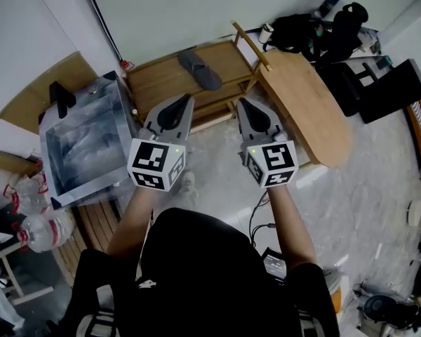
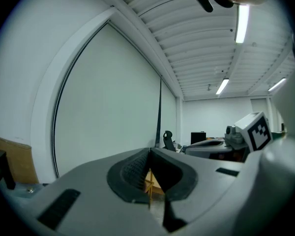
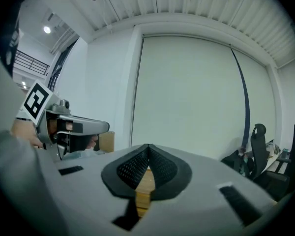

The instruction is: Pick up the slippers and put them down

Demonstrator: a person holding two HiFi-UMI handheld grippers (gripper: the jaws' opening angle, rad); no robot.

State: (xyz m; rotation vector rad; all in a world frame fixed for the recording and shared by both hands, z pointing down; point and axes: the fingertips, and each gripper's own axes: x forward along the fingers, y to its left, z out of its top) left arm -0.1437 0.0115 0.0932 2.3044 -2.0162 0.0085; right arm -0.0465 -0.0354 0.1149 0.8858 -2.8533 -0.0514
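Observation:
One dark grey slipper (image 1: 200,70) lies on the top shelf of a low wooden rack (image 1: 154,76) against the wall. My left gripper (image 1: 189,98) is held level just in front of the rack, below the slipper, jaws shut with nothing between them. My right gripper (image 1: 240,101) is beside it, near the rack's right end post, also shut and empty. In the left gripper view the closed jaws (image 2: 150,152) face the wall, with the right gripper (image 2: 250,132) alongside. In the right gripper view the shut jaws (image 3: 148,147) show light wood behind them, and the left gripper (image 3: 64,127) is at the left.
A glass-sided metal box (image 1: 84,142) stands left of the rack. An oval wooden table top (image 1: 309,104) lies right of it, with black bags (image 1: 302,30) behind. Plastic bottles (image 1: 35,230) sit at far left. A pale object (image 1: 188,182) rests on the floor between my arms.

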